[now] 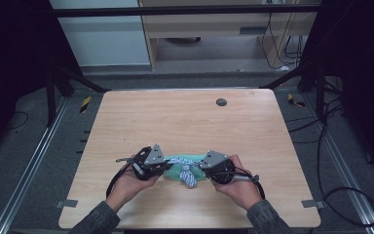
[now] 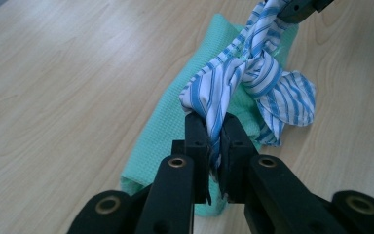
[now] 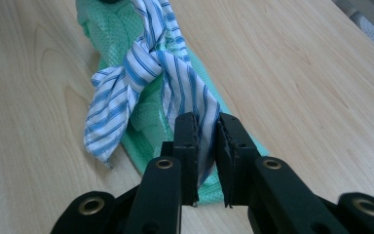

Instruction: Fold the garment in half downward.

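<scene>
**Inspector:** Starting at the jaws: the left gripper (image 2: 213,127) is clamped on one end of the striped strip (image 2: 253,73), cloth bunched tight between its pads. What of the other side?

**Assistant:** The right gripper (image 3: 206,127) pinches the opposite end; in the right gripper view the fabric runs between both pads, though the grip looks a shade looser there.

**Inspector:** Noted. Outward from the pads?

**Assistant:** Both ends lead to a half-knot (image 3: 148,56) sitting on top of the green cloth (image 2: 168,126), which lies rolled on the table (image 1: 185,117) near the front edge, between the two hands. One loose tail (image 3: 104,122) hangs off to the side of the roll.

**Inspector:** Judgement on the step?

**Assistant:** Cinching the tie, in my reading. To do it well, the ends should be drawn apart evenly and low, along the line of the roll, so the knot settles centred and does not ride up.

**Inspector:** Risks?

**Assistant:** An uneven pull would likely drag the knot toward one gripper or lift the roll off the wood. The thin strip could also slip from the right pads; a firm squeeze before pulling seems wise.
</scene>
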Demonstrator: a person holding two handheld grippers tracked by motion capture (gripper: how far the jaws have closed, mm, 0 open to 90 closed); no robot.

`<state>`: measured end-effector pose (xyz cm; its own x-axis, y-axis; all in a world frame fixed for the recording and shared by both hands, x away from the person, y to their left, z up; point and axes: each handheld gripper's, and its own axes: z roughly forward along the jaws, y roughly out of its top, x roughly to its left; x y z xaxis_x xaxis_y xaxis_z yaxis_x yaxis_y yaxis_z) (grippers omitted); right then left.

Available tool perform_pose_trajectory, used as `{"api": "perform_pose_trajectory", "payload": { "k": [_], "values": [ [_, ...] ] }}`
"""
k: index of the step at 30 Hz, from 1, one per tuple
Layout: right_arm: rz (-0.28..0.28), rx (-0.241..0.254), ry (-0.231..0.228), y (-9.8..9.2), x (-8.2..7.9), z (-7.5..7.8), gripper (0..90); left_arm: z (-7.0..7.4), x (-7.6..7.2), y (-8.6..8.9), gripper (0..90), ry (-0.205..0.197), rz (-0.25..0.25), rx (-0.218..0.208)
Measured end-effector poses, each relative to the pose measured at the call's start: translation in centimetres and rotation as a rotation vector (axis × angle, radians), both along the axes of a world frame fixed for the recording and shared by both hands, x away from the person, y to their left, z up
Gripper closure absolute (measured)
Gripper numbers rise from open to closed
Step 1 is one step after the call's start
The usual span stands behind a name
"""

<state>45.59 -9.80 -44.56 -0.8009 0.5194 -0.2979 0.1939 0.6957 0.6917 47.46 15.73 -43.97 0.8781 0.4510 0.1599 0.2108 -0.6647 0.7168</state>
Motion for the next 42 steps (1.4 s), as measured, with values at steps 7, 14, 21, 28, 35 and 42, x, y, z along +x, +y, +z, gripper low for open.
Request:
{"api": "perform_pose_trajectory", "payload": {
  "k": [7, 14, 21, 28, 35, 42],
  "values": [
    [0.012, 0.001, 0.015, -0.2, -0.8, -0.3, 77.3, -0.7, -1.2, 0.0, 80.4, 0.018, -0.025, 0.010],
    [0.028, 0.001, 0.028, -0.3, -1.4, -0.5, 80.7, -1.1, -1.8, 0.0, 85.3, 0.019, -0.037, 0.014],
    [0.034, 0.004, 0.021, -0.4, -2.0, -0.5, 80.9, -1.1, -2.2, 0.1, 84.3, 0.009, -0.021, -0.014],
    [0.044, 0.003, 0.037, -0.5, -2.9, -1.0, 80.0, -2.2, -3.5, 0.2, 83.6, 0.012, -0.052, -0.003],
    [0.076, -0.009, 0.063, -0.2, -3.8, -2.1, 81.6, -3.8, -4.5, 0.6, 84.2, 0.031, -0.063, 0.004],
    [0.101, -0.025, 0.070, 0.0, -4.4, -2.7, 83.9, -4.4, -4.8, 0.8, 86.4, 0.032, -0.062, 0.006]
  ]
}}
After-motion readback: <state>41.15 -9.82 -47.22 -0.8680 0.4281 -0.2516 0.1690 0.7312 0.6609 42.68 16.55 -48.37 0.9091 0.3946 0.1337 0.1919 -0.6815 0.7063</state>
